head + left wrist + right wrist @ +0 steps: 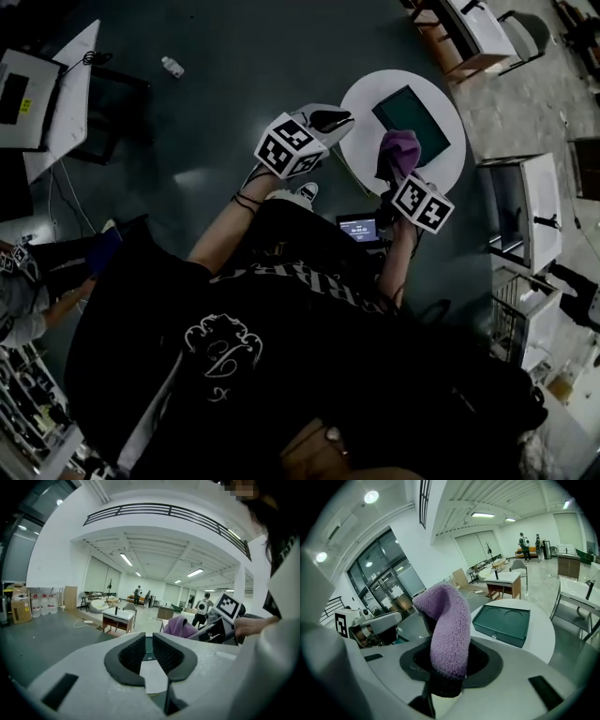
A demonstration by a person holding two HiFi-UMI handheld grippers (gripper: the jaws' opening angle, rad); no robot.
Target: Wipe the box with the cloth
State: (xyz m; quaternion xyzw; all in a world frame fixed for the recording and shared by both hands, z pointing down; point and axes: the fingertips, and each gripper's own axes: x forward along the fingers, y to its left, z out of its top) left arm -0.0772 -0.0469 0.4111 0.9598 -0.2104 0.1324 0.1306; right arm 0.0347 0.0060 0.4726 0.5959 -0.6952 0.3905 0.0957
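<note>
The right gripper (449, 665) is clamped on a purple cloth (449, 630), which stands up out of the jaws as a fuzzy roll and bends over at the top. The head view puts this cloth (401, 150) over the near edge of a round white table (361, 94), short of the box (412, 120). The left gripper (148, 649) has its jaws drawn together with nothing in them, and it hangs off the table's left edge.

The box is dark green with its lid down, so its contents are hidden. It lies about the middle of the table, clear of the rim.

A small screen (358, 228) by the table's near edge carries digits too small to read.

The right gripper view alone shows two round recesses in the box (502, 623) lid and a small catch on its front wall — from the head it is a plain dark rectangle. The left gripper view misses the box but catches the right gripper (212, 629) with the cloth.
</note>
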